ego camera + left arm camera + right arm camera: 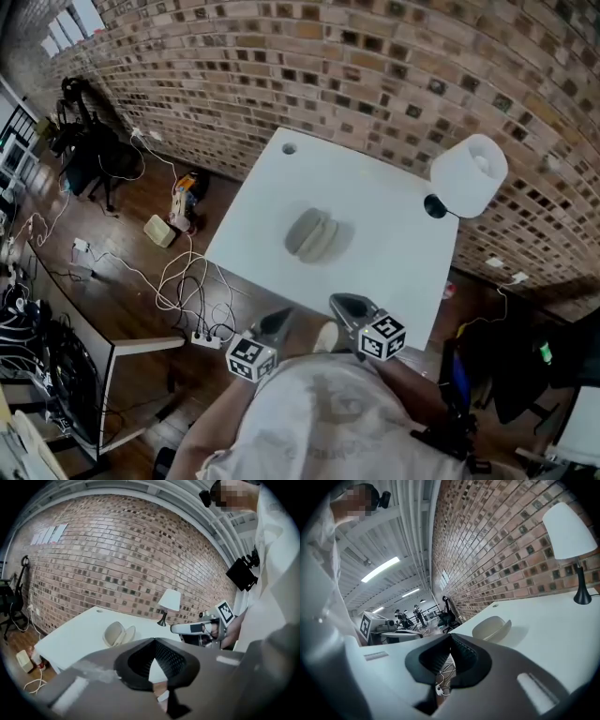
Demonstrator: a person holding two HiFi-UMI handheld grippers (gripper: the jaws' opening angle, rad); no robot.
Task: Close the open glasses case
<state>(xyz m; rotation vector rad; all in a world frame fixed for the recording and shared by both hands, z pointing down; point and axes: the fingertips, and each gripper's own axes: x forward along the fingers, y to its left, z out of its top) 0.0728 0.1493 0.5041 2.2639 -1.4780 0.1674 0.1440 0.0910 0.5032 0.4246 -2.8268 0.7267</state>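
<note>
The glasses case is pale beige and lies open in the middle of the white table, its two shells spread apart. It also shows in the left gripper view as the case and in the right gripper view as the case. My left gripper hangs off the table's near edge, short of the case, its jaws shut with nothing between them. My right gripper is beside it over the table's near edge, also shut and holding nothing. Neither touches the case.
A white-shaded lamp on a black base stands at the table's far right corner. A cable hole sits at the far left corner. Cables and a power strip lie on the wooden floor to the left. A brick wall runs behind the table.
</note>
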